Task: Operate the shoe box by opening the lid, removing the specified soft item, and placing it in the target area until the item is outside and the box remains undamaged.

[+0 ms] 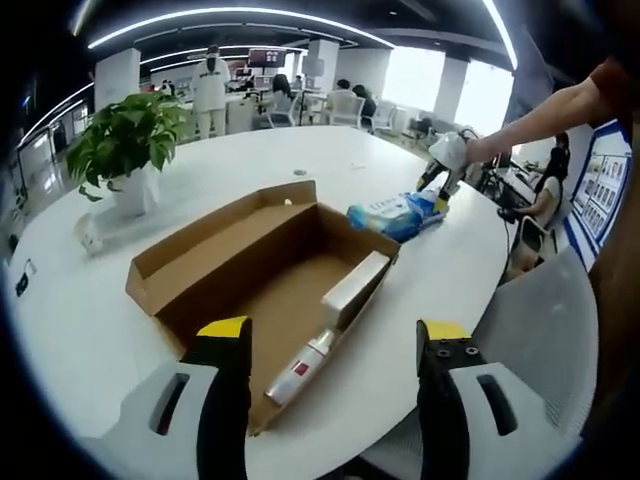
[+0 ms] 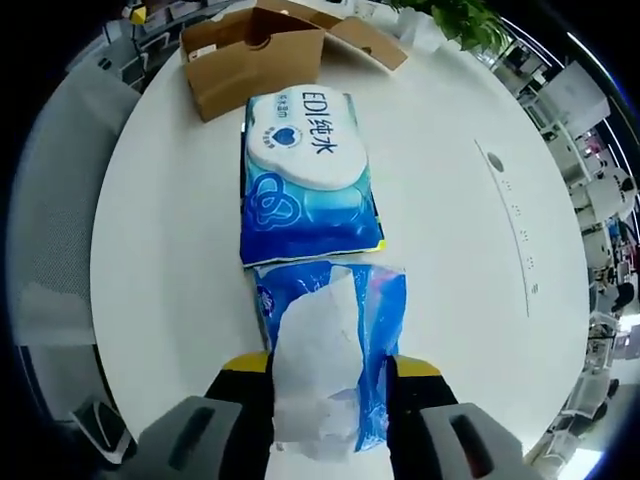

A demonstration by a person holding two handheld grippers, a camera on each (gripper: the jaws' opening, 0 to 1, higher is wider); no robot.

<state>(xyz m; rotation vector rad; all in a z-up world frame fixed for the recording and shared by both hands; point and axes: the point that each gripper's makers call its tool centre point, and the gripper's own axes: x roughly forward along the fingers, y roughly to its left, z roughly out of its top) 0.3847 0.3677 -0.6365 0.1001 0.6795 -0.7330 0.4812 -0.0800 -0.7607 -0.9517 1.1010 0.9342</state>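
Note:
The brown cardboard shoe box (image 1: pixel 262 262) lies open on the white round table (image 1: pixel 100 330), its lid folded back to the left. Inside rest a white carton (image 1: pixel 353 286) and a white tube with a red label (image 1: pixel 298 370). My left gripper (image 1: pixel 335 345) hovers open over the box's near end, holding nothing. Beyond the box lies a blue wet-wipes pack (image 1: pixel 398 215), and my right gripper (image 1: pixel 440 180) reaches it from the right. In the right gripper view, the right gripper (image 2: pixel 330 372) is shut on a blue-and-white tissue pack (image 2: pixel 330 360), just behind the wipes pack (image 2: pixel 305 175) and box (image 2: pixel 262 48).
A potted green plant (image 1: pixel 125 140) in a white pot stands at the table's far left. A grey chair (image 1: pixel 545 330) sits at the right edge, another chair (image 2: pixel 65 200) along the table's side. People sit and stand at desks in the background.

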